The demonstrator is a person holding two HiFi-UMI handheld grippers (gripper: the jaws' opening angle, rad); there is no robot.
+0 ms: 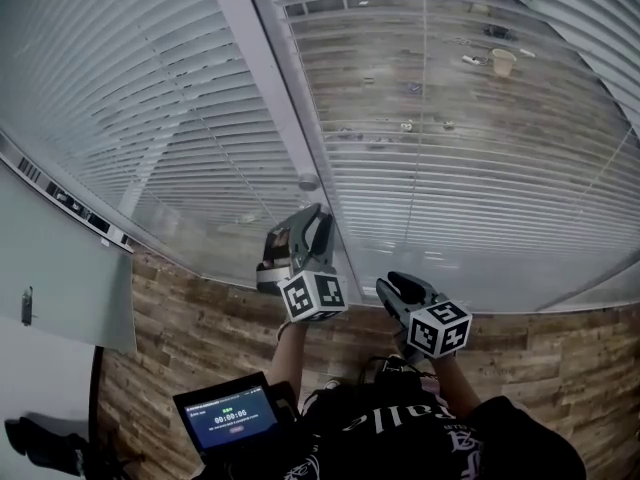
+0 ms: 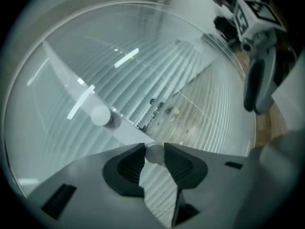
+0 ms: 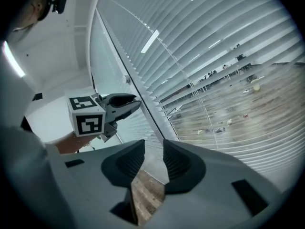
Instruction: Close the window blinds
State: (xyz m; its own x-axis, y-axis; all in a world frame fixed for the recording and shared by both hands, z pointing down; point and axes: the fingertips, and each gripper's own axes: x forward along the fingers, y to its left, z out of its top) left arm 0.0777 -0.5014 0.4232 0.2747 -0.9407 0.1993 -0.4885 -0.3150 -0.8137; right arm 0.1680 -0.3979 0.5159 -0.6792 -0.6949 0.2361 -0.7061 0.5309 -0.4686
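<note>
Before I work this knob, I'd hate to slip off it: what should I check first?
1. Knob between left gripper's jaws, both tips on it: ok.
2. Right gripper open, empty, apart from the left one: ok.
3. Second knob on the frame untouched: ok.
4. Slats closed: not ok, the floor beyond shows through.
5. Which way the knob closes them: cannot tell.

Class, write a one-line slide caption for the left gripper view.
Left gripper closed on a round knob before window blinds.

White slatted blinds [image 1: 480,168], pale knob [image 2: 153,152], brown wood-grain planks [image 1: 200,338], black-and-white marker cube [image 1: 313,296]
</note>
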